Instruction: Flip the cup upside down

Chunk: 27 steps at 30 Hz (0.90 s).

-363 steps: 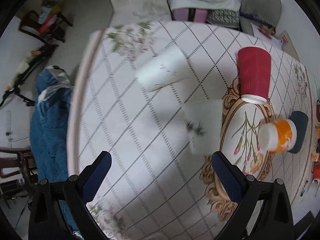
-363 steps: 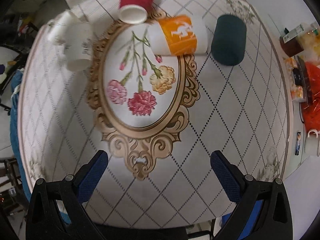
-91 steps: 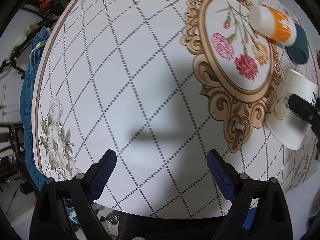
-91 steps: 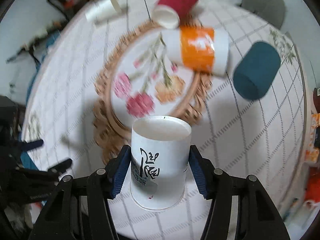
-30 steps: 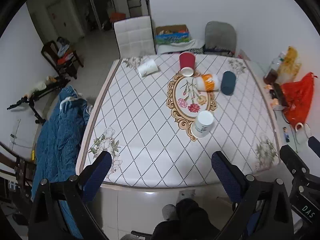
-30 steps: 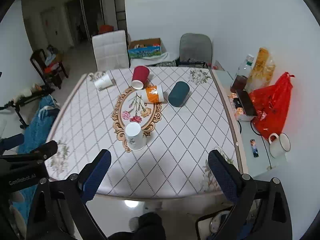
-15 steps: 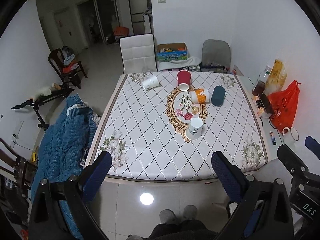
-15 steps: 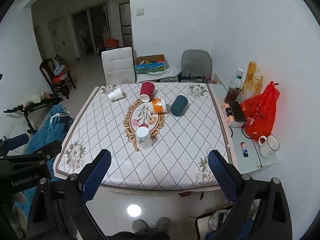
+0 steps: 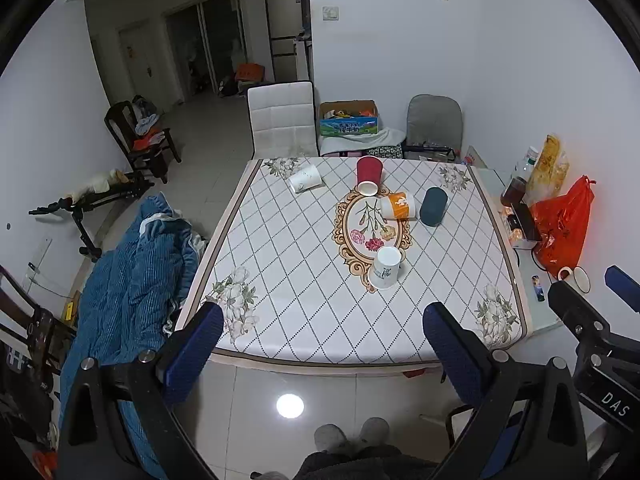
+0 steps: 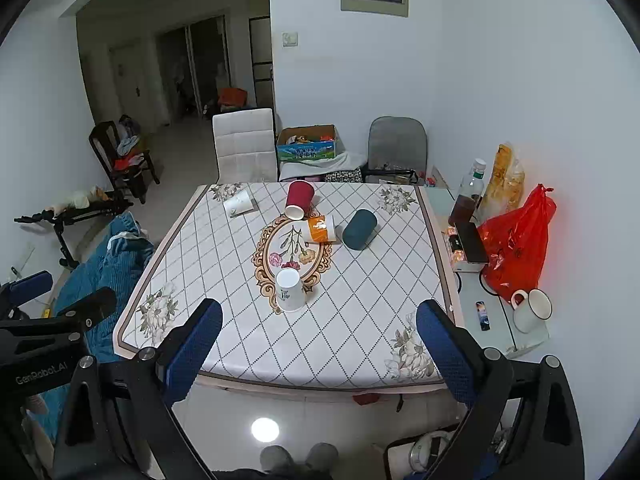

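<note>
A white paper cup [image 9: 386,267] stands upside down, rim on the table [image 9: 304,312], at the near end of the floral oval; it also shows in the right wrist view [image 10: 290,290]. My left gripper [image 9: 318,340] is open and empty, held far back from the table and above the floor. My right gripper [image 10: 318,340] is open and empty too, equally far back. The right gripper's fingers [image 9: 621,288] show at the right edge of the left wrist view.
On the table lie a red cup [image 9: 369,175], an orange and white cup [image 9: 398,206], a dark teal cup [image 9: 433,206] and another white cup [image 9: 305,178], all on their sides. A side shelf [image 10: 496,320] holds a mug, bottle and red bag. A blue blanket [image 9: 132,280] lies left.
Both grippers have pulled further back and up from the table, so it looks smaller. The white cup, held by the right gripper three seconds ago, stands released upside down.
</note>
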Tool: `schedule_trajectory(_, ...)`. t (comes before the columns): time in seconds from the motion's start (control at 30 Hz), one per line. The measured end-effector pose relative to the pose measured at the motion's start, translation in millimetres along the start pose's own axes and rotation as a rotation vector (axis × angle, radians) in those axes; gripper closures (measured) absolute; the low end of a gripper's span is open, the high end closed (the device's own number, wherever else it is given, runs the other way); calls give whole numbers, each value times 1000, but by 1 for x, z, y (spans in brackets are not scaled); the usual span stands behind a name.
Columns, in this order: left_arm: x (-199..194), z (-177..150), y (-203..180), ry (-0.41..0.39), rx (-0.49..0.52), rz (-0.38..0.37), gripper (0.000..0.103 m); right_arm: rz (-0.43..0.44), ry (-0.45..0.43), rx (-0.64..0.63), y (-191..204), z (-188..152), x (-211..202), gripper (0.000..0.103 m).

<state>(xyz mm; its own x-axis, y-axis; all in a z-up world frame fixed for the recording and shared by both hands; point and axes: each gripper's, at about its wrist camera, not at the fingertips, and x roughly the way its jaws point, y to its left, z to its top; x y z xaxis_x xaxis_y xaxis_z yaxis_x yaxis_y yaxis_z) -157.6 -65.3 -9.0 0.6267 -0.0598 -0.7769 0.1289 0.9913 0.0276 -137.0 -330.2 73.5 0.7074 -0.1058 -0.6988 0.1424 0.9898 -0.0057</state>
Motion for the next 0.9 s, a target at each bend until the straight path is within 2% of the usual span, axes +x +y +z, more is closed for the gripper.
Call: schedule_trajectory(0.9,-2,-1,-12,-3,-9,27,1,44,15,-15,-8,5,8,3)
